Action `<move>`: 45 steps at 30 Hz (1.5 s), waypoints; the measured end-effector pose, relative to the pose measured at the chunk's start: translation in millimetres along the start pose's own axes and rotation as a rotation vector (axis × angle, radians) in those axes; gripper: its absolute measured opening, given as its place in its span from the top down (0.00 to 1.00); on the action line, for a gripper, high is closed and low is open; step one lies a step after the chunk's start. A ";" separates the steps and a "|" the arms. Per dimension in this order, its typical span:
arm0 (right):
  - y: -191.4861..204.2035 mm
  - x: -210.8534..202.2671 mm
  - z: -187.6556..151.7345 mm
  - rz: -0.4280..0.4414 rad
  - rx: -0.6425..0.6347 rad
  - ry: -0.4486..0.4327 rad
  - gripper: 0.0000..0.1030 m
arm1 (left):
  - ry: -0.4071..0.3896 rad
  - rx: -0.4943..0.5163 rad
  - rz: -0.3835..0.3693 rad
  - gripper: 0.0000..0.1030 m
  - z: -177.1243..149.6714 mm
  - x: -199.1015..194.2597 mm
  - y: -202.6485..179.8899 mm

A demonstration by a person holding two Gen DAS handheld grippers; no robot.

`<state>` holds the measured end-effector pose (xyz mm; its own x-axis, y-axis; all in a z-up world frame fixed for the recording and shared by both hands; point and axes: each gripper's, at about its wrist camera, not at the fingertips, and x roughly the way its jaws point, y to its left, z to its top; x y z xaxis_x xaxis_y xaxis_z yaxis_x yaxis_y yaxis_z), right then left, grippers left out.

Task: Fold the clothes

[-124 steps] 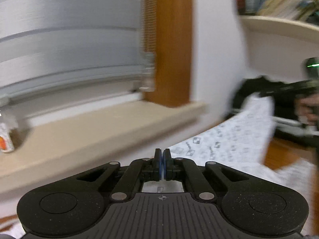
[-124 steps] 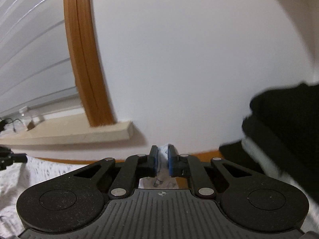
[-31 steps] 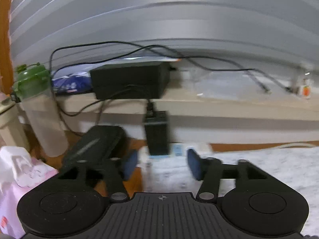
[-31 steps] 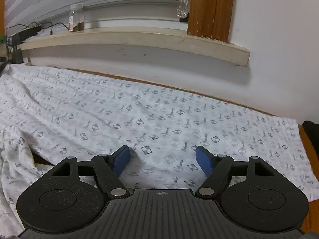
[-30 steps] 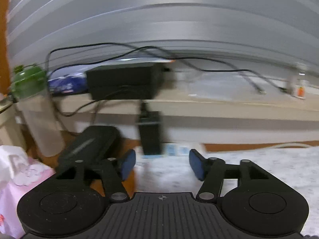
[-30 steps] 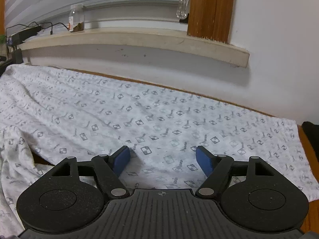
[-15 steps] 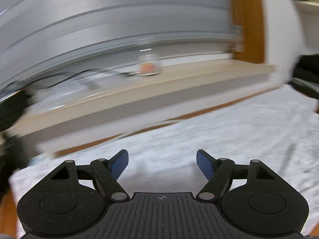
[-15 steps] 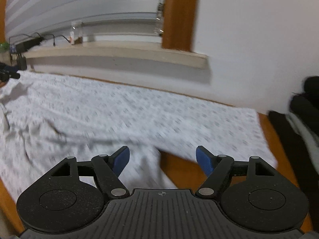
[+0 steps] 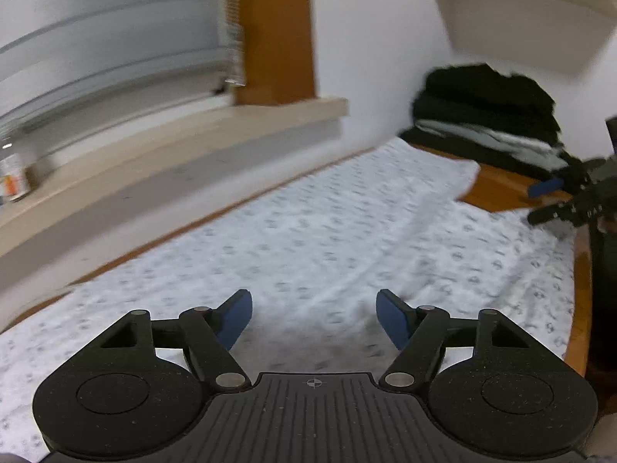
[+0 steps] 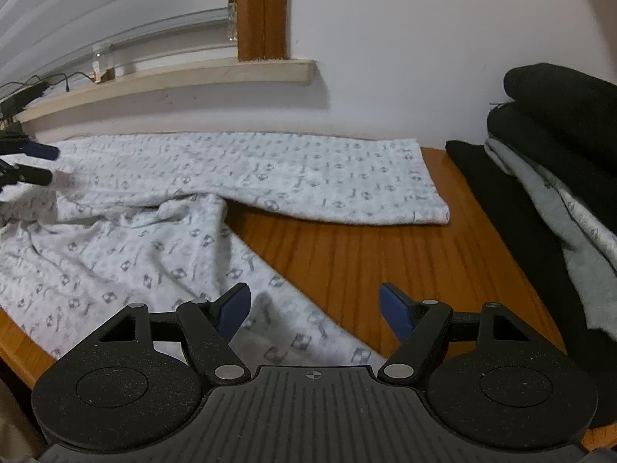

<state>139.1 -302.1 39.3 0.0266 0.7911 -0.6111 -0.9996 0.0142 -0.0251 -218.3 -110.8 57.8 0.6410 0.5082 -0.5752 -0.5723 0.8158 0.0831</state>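
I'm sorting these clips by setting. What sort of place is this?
Probably a room at home, at a wooden table by a window. A sill with blinds runs behind it, a patterned garment lies spread out, and a stack of folded clothes sits alongside.

No readable text

The cloth (image 10: 239, 177) carries a repeating print of small grey marks, too blurred to read; the bottle (image 9: 13, 177) on the sill has an orange label, also too small to make out.

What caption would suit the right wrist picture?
Open right hand-held gripper poised over a patterned white garment on a wooden table.
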 end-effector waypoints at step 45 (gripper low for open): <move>-38.1 -47.2 -44.6 0.002 0.041 -0.018 0.37 | 0.025 0.164 -0.110 0.71 10.9 38.2 -66.0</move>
<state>176.4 -367.2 33.8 0.0243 0.8020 -0.5968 -0.9993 0.0372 0.0093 -150.4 -142.3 39.3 0.6812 0.4082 -0.6077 -0.4073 0.9011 0.1487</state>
